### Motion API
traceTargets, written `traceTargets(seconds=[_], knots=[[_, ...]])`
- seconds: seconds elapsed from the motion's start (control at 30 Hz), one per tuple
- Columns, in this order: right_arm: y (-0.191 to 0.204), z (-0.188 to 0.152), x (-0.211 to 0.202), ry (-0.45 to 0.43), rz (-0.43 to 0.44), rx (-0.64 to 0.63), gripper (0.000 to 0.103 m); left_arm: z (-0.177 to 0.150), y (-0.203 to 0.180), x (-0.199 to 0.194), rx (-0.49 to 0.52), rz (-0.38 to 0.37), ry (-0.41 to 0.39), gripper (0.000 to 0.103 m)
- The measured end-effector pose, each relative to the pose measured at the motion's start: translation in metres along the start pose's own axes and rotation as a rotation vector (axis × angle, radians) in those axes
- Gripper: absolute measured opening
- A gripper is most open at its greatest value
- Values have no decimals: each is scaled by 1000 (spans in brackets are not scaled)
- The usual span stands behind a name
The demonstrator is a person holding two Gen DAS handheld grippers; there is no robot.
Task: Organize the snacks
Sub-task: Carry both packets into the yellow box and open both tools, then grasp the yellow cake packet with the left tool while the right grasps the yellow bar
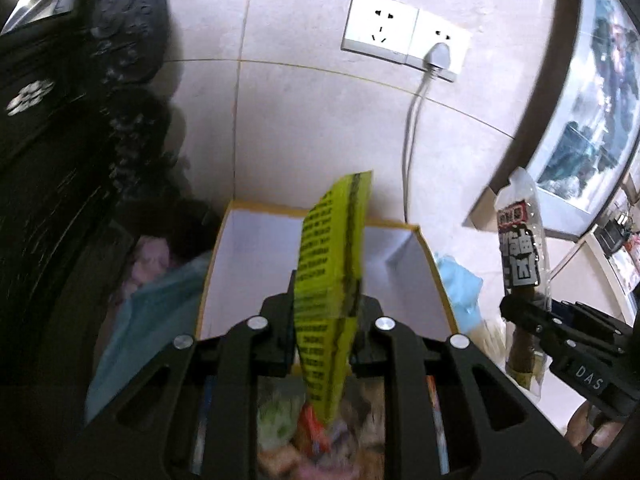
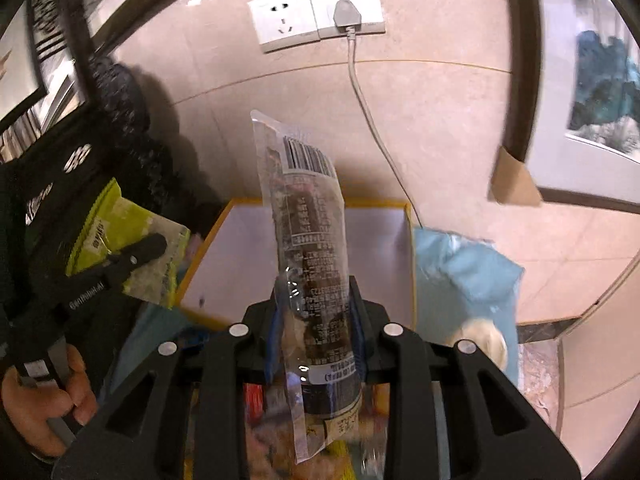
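Note:
My left gripper point(image 1: 326, 312) is shut on a yellow-green snack packet point(image 1: 330, 264) with black print, which stands edge-on and upright between its fingers. Behind it sits a yellow-rimmed box point(image 1: 256, 264) with a white inside. My right gripper point(image 2: 316, 312) is shut on a clear packet holding a dark sausage-like snack point(image 2: 310, 240), also upright over the box point(image 2: 236, 256). Each wrist view shows the other gripper: the right one point(image 1: 520, 312) with its clear packet point(image 1: 520, 248), the left one point(image 2: 136, 254) with its yellow-green packet point(image 2: 120, 220). A blurred heap of snacks point(image 1: 288, 420) lies under both grippers.
A tiled wall with a double socket point(image 1: 404, 36) and a plugged-in grey cable point(image 2: 372, 120) rises behind the box. Light blue fabric point(image 2: 468, 276) lies on both sides of it. Dark carved furniture point(image 1: 60, 140) stands left, a framed picture point(image 1: 592, 112) right. A hand point(image 2: 40, 396) holds the left gripper.

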State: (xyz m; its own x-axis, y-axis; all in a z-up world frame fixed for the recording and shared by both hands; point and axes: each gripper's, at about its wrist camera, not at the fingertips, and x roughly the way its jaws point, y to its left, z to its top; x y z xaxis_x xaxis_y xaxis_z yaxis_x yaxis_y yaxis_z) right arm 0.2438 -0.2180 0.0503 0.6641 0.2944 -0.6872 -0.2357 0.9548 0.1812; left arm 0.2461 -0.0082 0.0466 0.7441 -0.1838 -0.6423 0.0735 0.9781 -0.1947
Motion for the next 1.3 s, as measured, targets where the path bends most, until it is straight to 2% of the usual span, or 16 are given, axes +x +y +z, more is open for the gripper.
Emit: traceTargets(seconds=[0.03, 0.07, 0.1, 0.17, 0.27, 0.33, 0.5, 0.63, 0.83, 1.0, 1.1, 1.3], knots=[[-1, 7, 11, 19, -11, 3, 51, 5, 2, 10, -4, 0, 8, 66], [-3, 13, 24, 49, -40, 5, 62, 10, 4, 23, -3, 37, 13, 94], [-6, 18, 39, 90, -90, 11, 71, 12, 6, 29, 3, 86, 12, 96], [-9, 18, 47, 115, -95, 25, 71, 13, 10, 36, 8, 92, 36, 96], [-9, 10, 42, 100, -88, 20, 71, 6, 15, 30, 20, 97, 22, 96], [-10, 4, 41, 108, -91, 28, 71, -2, 19, 27, 26, 128, 31, 96], [-4, -23, 23, 103, -100, 14, 71, -18, 30, 4, -5, 148, 9, 96], [5, -57, 9, 106, -92, -22, 71, -47, 32, -20, -8, 173, 7, 96], [17, -134, -14, 125, -59, -29, 71, -125, 47, -54, -49, 161, 51, 96], [9, -205, -26, 171, -72, 18, 71, -194, 48, -74, 55, 155, 90, 96], [3, -234, -23, 220, -104, 27, 71, -231, 48, -76, 100, 144, 130, 96], [-4, -266, -18, 246, -158, -7, 71, -285, 54, -74, 138, 141, 186, 96]])
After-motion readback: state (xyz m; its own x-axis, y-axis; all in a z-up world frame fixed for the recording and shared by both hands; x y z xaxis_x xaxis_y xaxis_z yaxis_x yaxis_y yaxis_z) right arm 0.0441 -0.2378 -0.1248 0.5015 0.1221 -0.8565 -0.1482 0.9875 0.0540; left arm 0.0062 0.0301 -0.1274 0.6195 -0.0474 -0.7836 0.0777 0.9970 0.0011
